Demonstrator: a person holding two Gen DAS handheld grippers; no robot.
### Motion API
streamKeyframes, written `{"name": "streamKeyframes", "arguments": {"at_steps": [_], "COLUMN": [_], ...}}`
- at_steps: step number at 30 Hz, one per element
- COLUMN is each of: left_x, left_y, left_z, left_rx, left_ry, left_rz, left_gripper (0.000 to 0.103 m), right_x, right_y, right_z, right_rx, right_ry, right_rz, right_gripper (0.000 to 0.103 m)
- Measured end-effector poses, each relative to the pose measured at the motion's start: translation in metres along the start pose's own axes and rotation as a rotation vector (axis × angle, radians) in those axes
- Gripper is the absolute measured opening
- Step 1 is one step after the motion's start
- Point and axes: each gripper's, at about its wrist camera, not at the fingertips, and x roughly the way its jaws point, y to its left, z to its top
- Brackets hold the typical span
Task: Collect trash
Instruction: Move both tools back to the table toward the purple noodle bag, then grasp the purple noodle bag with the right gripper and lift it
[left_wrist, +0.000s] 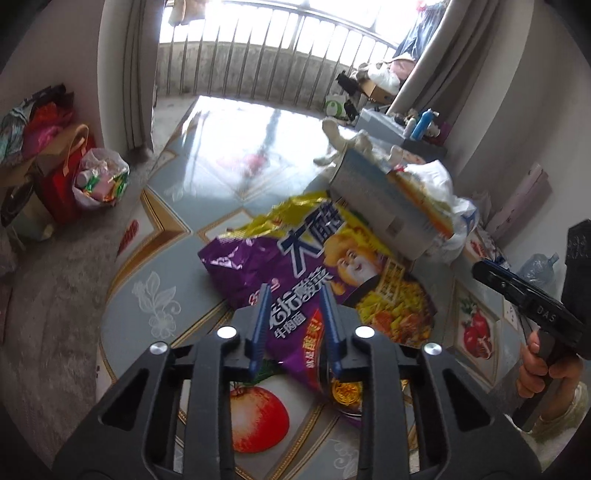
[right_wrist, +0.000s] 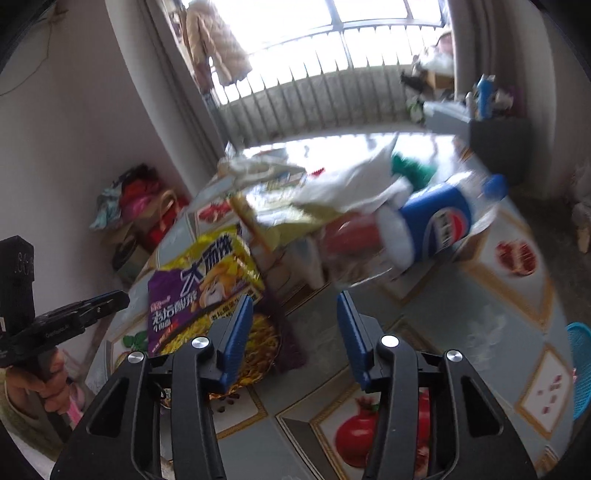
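Note:
A purple and yellow instant-noodle wrapper (left_wrist: 295, 258) lies crumpled on the fruit-patterned table (left_wrist: 155, 295). My left gripper (left_wrist: 296, 314) hovers over its near end, blue fingers (left_wrist: 261, 325) narrowly apart with the wrapper showing in the gap; I see no pad pressing it. In the right wrist view the same wrapper (right_wrist: 199, 291) sits left of centre, and the left gripper (right_wrist: 122, 297) stops just short of its edge. My right gripper (right_wrist: 293, 317) stands open over the table, nothing between its fingers. A blue-labelled plastic bottle (right_wrist: 443, 218) lies blurred beyond it.
A cardboard box (left_wrist: 384, 199) with a white plastic bag (left_wrist: 436, 181) stands behind the wrapper. On the floor at left sit a filled clear trash bag (left_wrist: 101, 177) and a red bag (left_wrist: 62, 184). A blue basket (right_wrist: 580, 369) shows at the right edge.

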Motion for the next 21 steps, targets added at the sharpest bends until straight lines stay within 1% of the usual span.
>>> {"name": "streamKeyframes", "arguments": {"at_steps": [3,5,8,10,11,12,17,19,21], "left_x": [0.016,0.024,0.038,0.044,0.046,0.047,0.049,0.050,0.050], "left_y": [0.002,0.000,-0.001,0.001,0.004,0.005,0.007,0.007,0.006], "left_z": [-0.004,-0.005,-0.008,-0.011,-0.012,-0.014,-0.017,-0.018,-0.019], "left_rx": [0.013,0.028,0.052,0.050,0.040,0.035,0.027,0.031,0.036], "left_ry": [0.030,0.046,0.078,0.099,0.108,0.112,0.112,0.112,0.111], "left_rz": [-0.005,0.001,0.008,0.003,-0.003,-0.004,-0.019,-0.035,-0.049], "left_gripper": [0.016,0.012,0.008,0.006,0.005,0.003,0.000,0.000,0.000], "right_x": [0.025,0.036,0.051,0.059,0.058,0.058,0.055,0.054,0.053], "right_y": [-0.003,-0.006,-0.009,-0.010,-0.008,-0.004,0.008,0.009,0.005], "right_z": [0.002,0.004,0.004,0.001,-0.001,-0.003,-0.017,-0.019,-0.017], "right_rx": [0.023,0.039,0.069,0.083,0.078,0.067,0.055,0.044,0.055], "right_ry": [0.074,0.103,0.156,0.198,0.195,0.217,0.317,0.329,0.322], "right_rz": [0.017,0.025,0.056,0.081,0.090,0.116,0.236,0.248,0.242], "right_gripper": [0.045,0.045,0.045,0.045,0.045,0.042,0.040,0.040,0.040]}}
